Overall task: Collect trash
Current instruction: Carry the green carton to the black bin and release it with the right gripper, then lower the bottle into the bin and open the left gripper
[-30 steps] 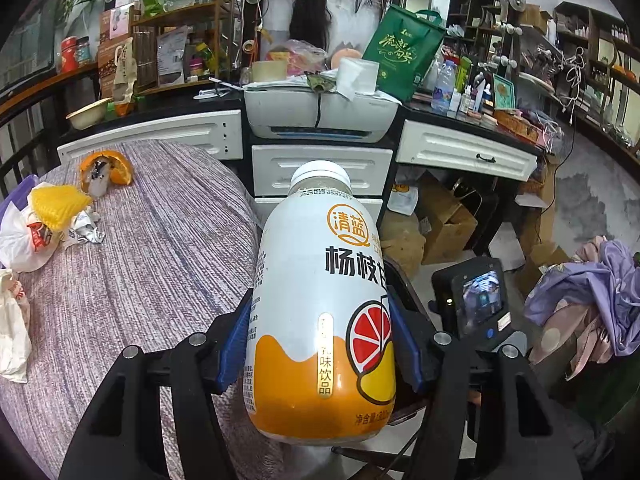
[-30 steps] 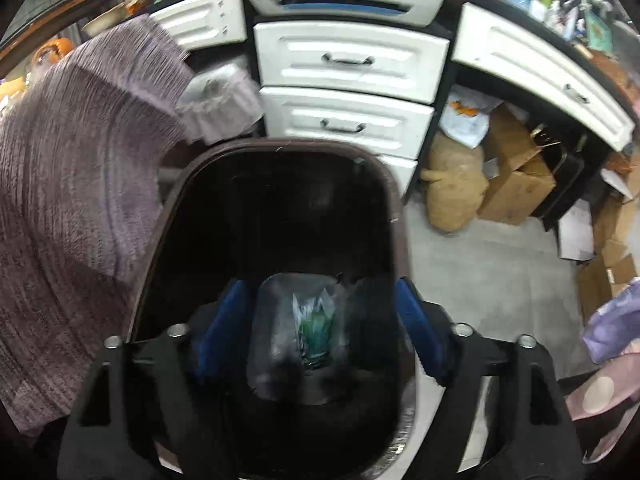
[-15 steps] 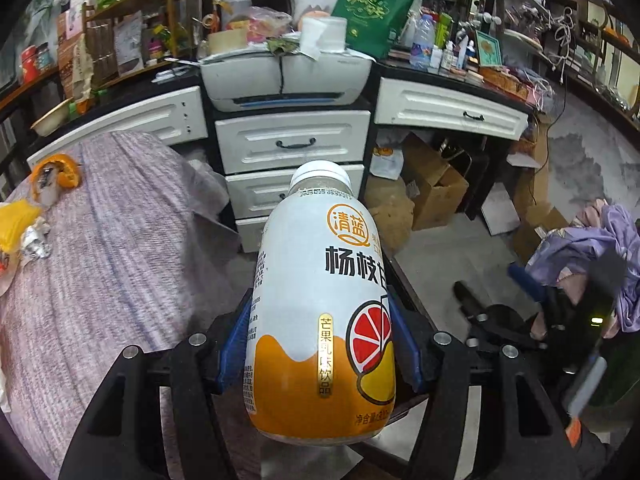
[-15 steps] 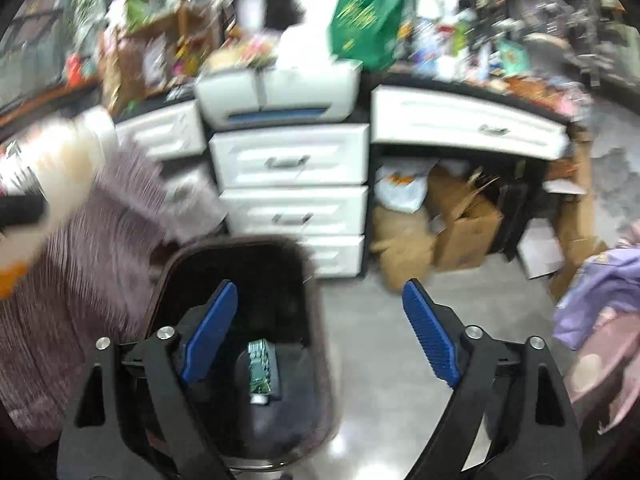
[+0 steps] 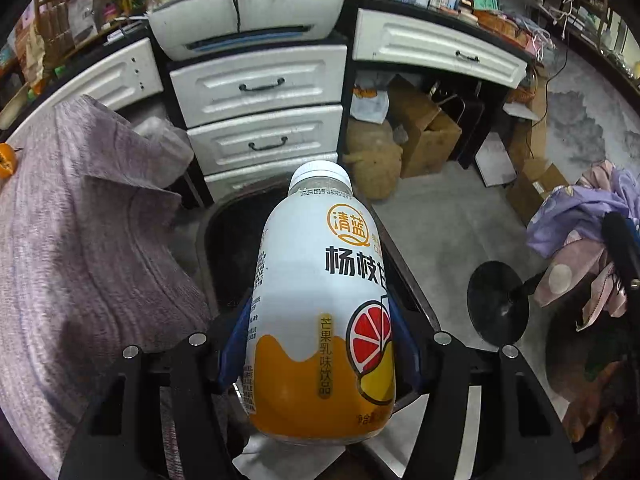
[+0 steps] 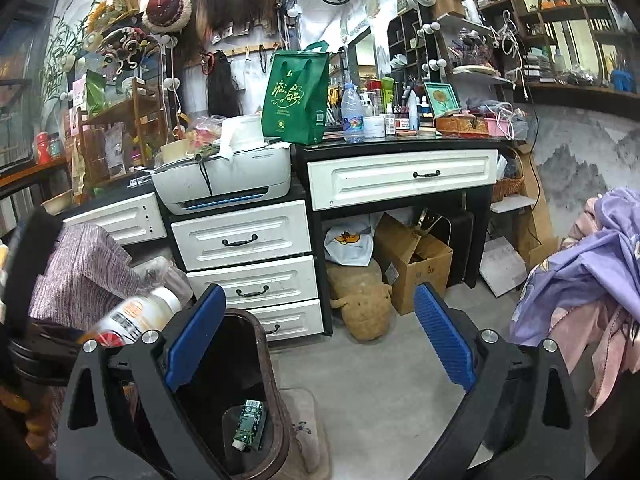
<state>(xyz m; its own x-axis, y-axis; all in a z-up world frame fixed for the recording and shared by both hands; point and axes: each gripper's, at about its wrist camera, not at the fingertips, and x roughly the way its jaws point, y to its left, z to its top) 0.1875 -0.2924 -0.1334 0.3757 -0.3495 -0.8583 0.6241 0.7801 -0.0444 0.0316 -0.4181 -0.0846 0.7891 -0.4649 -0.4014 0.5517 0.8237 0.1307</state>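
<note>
Below the left gripper (image 5: 320, 354), whose fingers (image 5: 234, 344) clamp the drink bottle (image 5: 320, 316), the bin (image 6: 256, 412) gapes, so centre the bottle over its mouth before letting go, while the right gripper (image 6: 316, 340), just spreading wide, holds nothing.

- My left gripper (image 5: 320, 350) has two matte black fingers built as open, angular frames with triangular cut-outs.
- Each of its fingers carries round silver screw heads along the upper edge, and blue pads (image 5: 234, 346) line the inner faces.
- My right gripper (image 6: 320, 344) is the same build: black skeletal frames and one silver screw on each arm.
- Its blue pads (image 6: 444, 342) are long, flat and finely ribbed across their faces.
</note>
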